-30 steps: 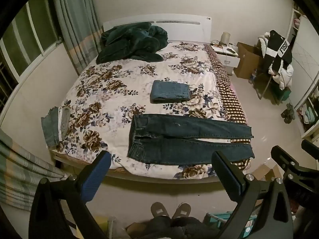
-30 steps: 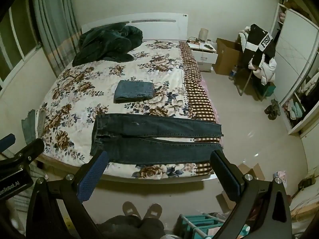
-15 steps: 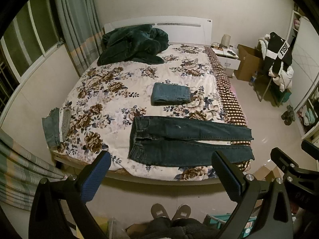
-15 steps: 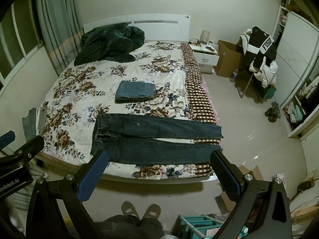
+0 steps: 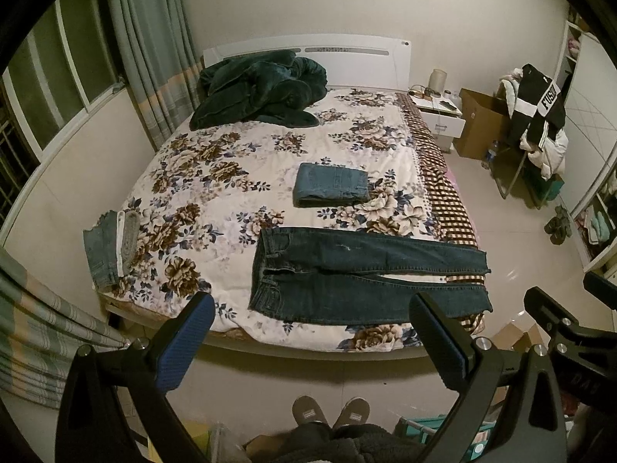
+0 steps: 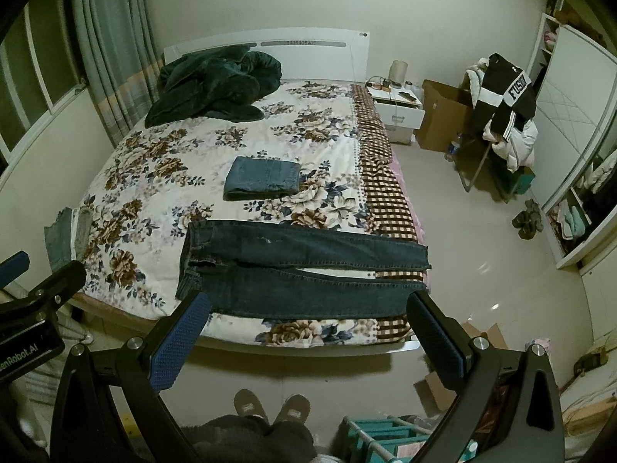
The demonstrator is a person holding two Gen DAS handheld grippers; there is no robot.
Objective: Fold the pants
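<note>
Dark jeans (image 5: 362, 274): lay flat across the foot of the bed (image 5: 200, 177), waistband toward its window side, legs side by side reaching the checked edge; spread that way, probably, to be ready for a lengthwise fold.
Folded jeans (image 5: 331, 184): sat behind the dark jeans, toward the headboard, likely set clear of the working strip.
Small denim piece (image 5: 102, 249): hung off the bed's window-side edge.
Left claw (image 5: 310, 332): released, empty, short of the bed.
Right claw (image 6: 306, 322): released, empty, short of the bed.
Slippers (image 6: 270, 407): the person stood back from the bed's foot.
</note>
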